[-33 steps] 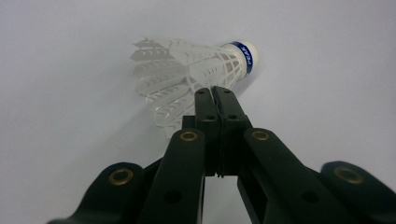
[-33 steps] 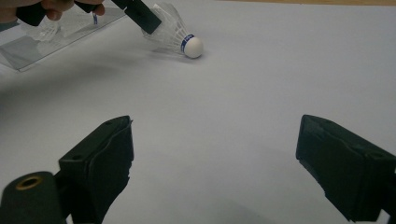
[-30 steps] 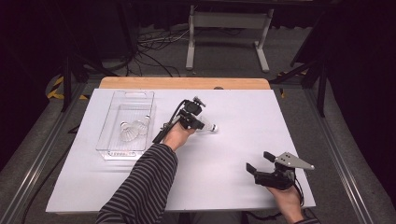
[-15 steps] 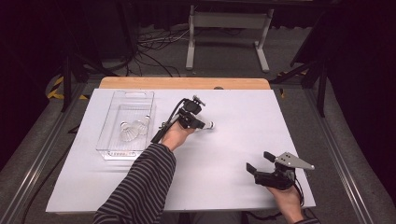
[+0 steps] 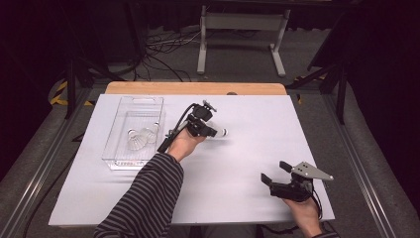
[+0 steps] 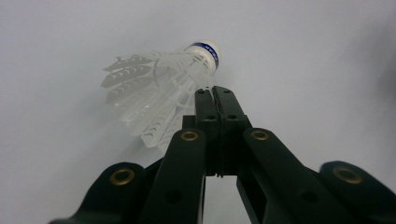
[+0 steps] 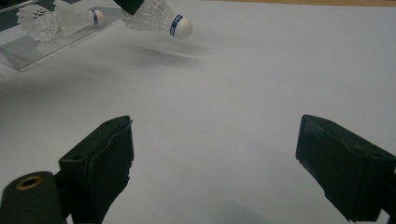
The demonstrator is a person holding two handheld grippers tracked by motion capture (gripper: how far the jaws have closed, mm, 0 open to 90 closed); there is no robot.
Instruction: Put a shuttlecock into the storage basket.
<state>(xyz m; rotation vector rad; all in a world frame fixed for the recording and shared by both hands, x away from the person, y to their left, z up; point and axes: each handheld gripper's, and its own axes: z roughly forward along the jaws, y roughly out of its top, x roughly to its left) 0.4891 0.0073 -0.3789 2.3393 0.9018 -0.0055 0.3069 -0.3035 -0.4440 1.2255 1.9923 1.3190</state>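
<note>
- Shuttlecock [image 6: 163,88]: white feathered skirt, white cork tip with a blue band. In the left gripper view it sits at upper centre of the frame, feathers fanned to the left, cork to the right. In the high view it [image 5: 219,132] lies just right of centre, over the white table top. In the right gripper view it [image 7: 161,18] shows at the upper left, cork pointing right, with a soft shadow on the surface below it.
- Left gripper [image 6: 214,95]: jaws pressed together, clamped on the shuttlecock's feathers near the cork. In the high view it [image 5: 214,132] stands mid-frame, carried by a hand on a striped sleeve [image 5: 143,198].
- Right gripper [image 7: 215,163]: jaws spread wide, nothing between them. In the high view it [image 5: 277,172] rests at the lower right, well apart from the shuttlecock.
- Clear tray [image 5: 116,139]: transparent rectangular box, left of centre in the high view, just left of the left hand.
- Further shuttlecocks [image 5: 142,137]: white, lying inside the clear tray; also at the upper left corner of the right gripper view [image 7: 51,21].
- Table [image 5: 247,158]: white sheet surface with a wooden edge along the far side.
</note>
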